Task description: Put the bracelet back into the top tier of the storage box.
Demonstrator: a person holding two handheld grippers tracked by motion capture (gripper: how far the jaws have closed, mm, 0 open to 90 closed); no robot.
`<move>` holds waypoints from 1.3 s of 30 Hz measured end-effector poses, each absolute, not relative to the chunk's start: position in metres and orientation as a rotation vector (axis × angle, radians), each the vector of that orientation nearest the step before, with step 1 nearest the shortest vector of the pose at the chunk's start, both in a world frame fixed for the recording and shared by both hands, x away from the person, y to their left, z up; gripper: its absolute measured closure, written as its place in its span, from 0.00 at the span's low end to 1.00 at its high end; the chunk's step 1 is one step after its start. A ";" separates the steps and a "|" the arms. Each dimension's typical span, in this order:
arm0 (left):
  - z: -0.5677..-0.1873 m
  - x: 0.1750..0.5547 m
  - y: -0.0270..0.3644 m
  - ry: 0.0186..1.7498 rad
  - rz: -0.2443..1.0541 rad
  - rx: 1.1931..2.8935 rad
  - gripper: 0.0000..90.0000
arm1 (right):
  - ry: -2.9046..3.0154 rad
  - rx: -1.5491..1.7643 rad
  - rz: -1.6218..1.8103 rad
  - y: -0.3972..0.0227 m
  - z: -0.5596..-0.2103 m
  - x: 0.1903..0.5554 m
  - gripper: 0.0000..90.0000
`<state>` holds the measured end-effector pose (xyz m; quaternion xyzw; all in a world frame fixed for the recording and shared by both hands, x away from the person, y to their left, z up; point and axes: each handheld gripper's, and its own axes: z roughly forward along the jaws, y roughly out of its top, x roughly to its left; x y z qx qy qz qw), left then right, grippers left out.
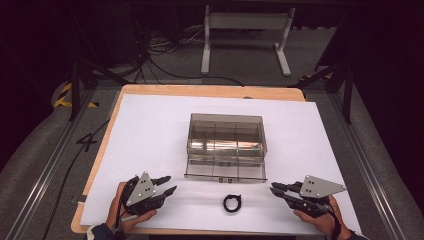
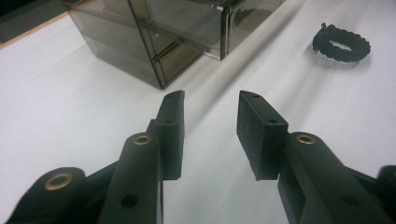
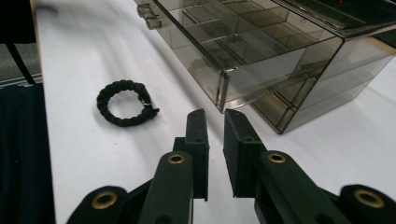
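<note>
Currently, we hold the left tool (image 1: 167, 184) low over the white surface (image 1: 150, 130), its jaws spread with nothing between them. We hold the right tool (image 1: 276, 190) opposite, jaws parted by a narrow gap, pinching nothing. Between the two tools, apart from both, the black braided bracelet (image 1: 232, 203) lies flat on the surface. Just beyond it stands the smoked transparent box (image 1: 226, 145) with inner compartments, its front flap (image 1: 225, 176) folded down toward us.
</note>
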<state>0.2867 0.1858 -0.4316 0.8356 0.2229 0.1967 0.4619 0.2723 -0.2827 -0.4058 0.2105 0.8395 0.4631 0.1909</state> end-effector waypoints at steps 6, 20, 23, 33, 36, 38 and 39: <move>-0.443 0.281 0.196 0.596 0.452 2.035 0.60 | 2.390 0.535 1.330 -0.273 -0.406 0.266 0.92; -0.457 0.284 0.196 0.687 0.504 1.995 0.32 | 2.528 0.327 1.352 -0.216 -0.424 0.258 0.88; -0.457 0.285 0.195 0.688 0.500 1.999 0.30 | 2.555 0.290 1.336 -0.205 -0.428 0.259 0.85; -0.458 0.287 0.195 0.691 0.488 2.009 0.28 | 2.570 0.276 1.298 -0.199 -0.433 0.265 0.82; -0.458 0.288 0.194 0.694 0.485 2.015 0.28 | 2.580 0.264 1.319 -0.198 -0.433 0.264 0.82; -0.458 0.288 0.194 0.689 0.488 2.020 0.28 | 2.600 0.231 1.299 -0.193 -0.435 0.263 0.82; -0.458 0.288 0.194 0.689 0.488 2.020 0.28 | 2.600 0.231 1.299 -0.193 -0.435 0.263 0.82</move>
